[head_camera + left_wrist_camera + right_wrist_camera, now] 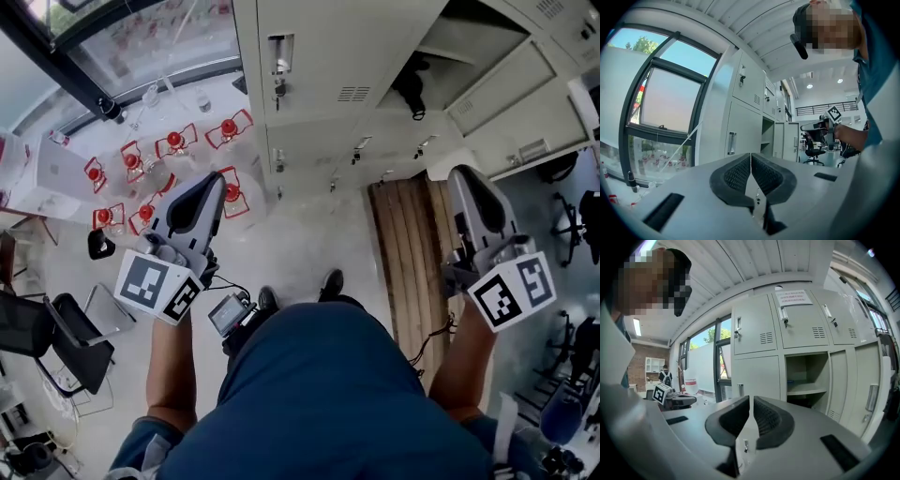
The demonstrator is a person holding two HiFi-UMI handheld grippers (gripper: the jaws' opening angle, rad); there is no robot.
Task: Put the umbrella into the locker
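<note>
Both my grippers are empty. The jaws of my left gripper (751, 161) are pressed together with nothing between them. The jaws of my right gripper (751, 405) are almost together too, also holding nothing. The umbrella (411, 89), a dark shape, lies inside the open locker (473, 42), well apart from both grippers.

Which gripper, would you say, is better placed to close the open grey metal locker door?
Probably the right gripper: it faces the open locker compartment, grey metal door beside it; the left gripper is nearer the window.
</note>
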